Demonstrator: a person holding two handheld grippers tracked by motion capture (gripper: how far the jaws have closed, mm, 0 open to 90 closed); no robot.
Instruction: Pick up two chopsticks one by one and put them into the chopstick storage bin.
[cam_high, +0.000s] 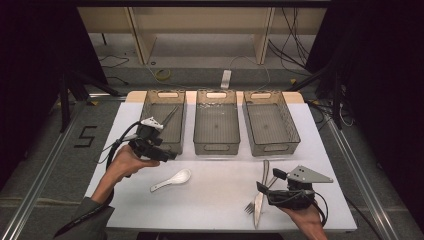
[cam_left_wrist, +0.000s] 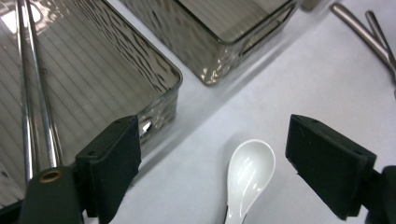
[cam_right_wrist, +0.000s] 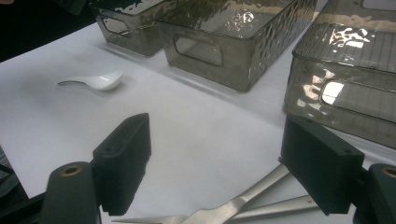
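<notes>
A white desk (cam_high: 220, 200) carries three smoky translucent bins in a row along its far edge: the left bin (cam_high: 176, 100), the middle bin (cam_high: 216, 145) and the right bin (cam_high: 290, 125), each ribbed on the floor and with a cut-out handle in the end wall. In the left bin lie metal chopsticks (cam_left_wrist: 35, 88), long and thin, running along its length; the middle and right bins hold nothing that can be seen. The left gripper (cam_high: 162, 152) is held in the person's left hand (cam_high: 127, 162) just at the near end of the left bin, its jaws spread wide with nothing between them; in the left gripper view the near corner of that bin sits by one jaw and a white ceramic spoon (cam_left_wrist: 247, 175) lies on the desk between the jaws, bowl pointing away. In the high view that spoon rests on the bare desk in front of the left and middle bins, near the left gripper. The right gripper (cam_high: 267, 182), held low at the near right of the desk, is also wide open and holds nothing; just beside it lie a metal fork (cam_high: 252, 202) and a metal knife (cam_high: 261, 192), crossing each other, well apart from the spoon.
</notes>
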